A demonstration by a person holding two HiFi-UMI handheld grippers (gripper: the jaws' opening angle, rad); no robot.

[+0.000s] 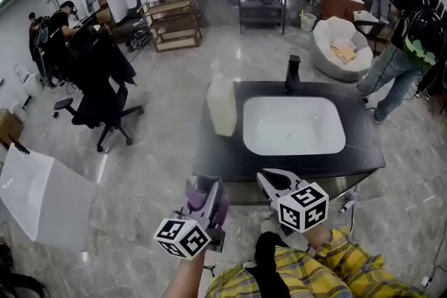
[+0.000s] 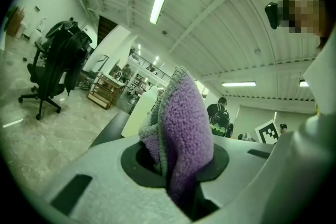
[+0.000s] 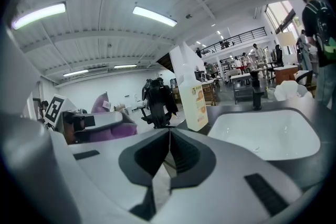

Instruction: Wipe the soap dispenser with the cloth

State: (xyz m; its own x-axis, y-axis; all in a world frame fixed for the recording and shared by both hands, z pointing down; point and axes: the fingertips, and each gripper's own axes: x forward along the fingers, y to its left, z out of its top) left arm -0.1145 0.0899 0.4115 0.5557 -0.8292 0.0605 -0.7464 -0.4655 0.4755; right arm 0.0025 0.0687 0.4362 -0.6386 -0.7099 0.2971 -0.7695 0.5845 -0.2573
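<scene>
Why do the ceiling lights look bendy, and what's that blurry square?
Left gripper view: the wide lens bends the ceiling lights, and the mosaic square was laid on afterwards to hide a face. Right gripper view: same bending, dark corners. Head view: the glossy floor shows pale reflections.

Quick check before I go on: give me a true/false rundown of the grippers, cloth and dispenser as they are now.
1. The left gripper is shut on the cloth. True.
2. The right gripper holds the dispenser. False: its jaws are together with nothing between them, and the dispenser stands on the counter.
3. In the head view the dispenser stands at the left of the sink. True.
4. The cloth touches the dispenser. False: they are clearly apart.
</scene>
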